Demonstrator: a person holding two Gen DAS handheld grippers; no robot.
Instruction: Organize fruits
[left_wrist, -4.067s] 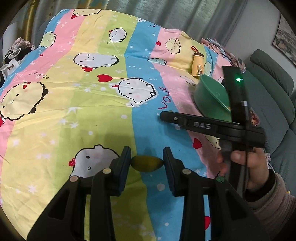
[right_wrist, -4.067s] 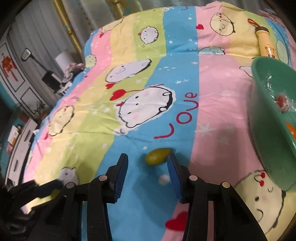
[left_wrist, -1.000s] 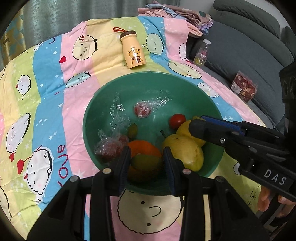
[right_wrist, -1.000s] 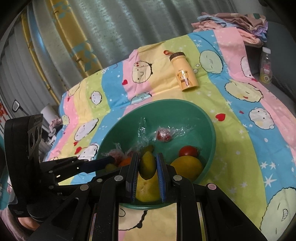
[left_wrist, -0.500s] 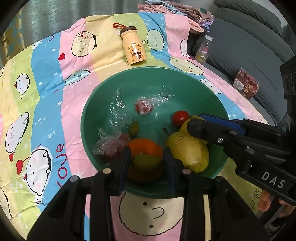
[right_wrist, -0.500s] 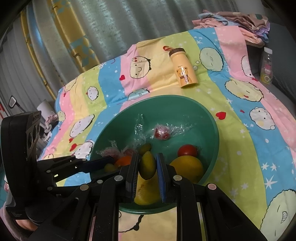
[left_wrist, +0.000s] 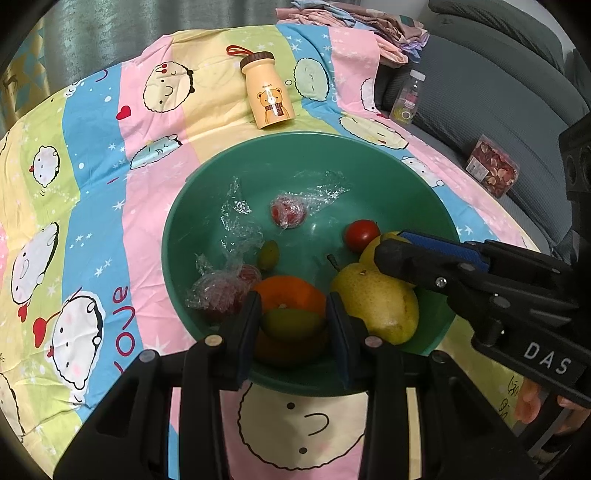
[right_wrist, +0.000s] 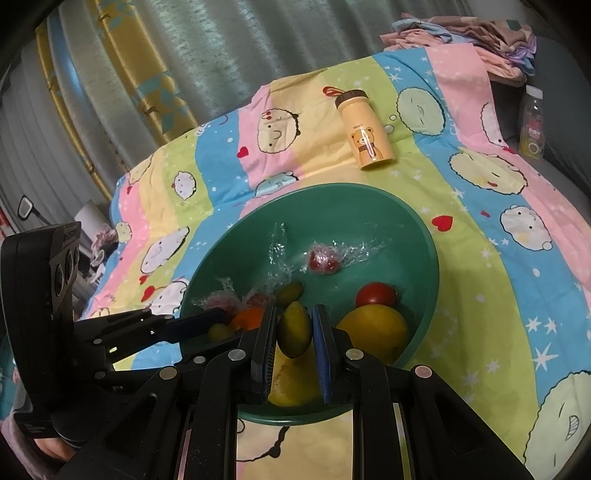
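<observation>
Left wrist – orange (left_wrist: 286, 295) half-hidden behind gripped fruit (left_wrist: 291, 324).

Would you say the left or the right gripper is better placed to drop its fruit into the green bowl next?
Probably the right gripper: its small yellow-green fruit hangs further inside the green bowl. The left gripper holds its green fruit just past the near rim, above the orange.

a bed-like surface carries everything, spread with a striped cartoon sheet (left_wrist: 155, 155) in pink, blue, yellow and green bands, printed with round faces, hearts, stars and the word "love". a green bowl (left_wrist: 184, 236) sits directly on it, near the front edge. behind the bowl, apart from it, a small orange bottle (left_wrist: 267, 98) with a bear picture, brown cap and red loop lies on a yellow band.
</observation>
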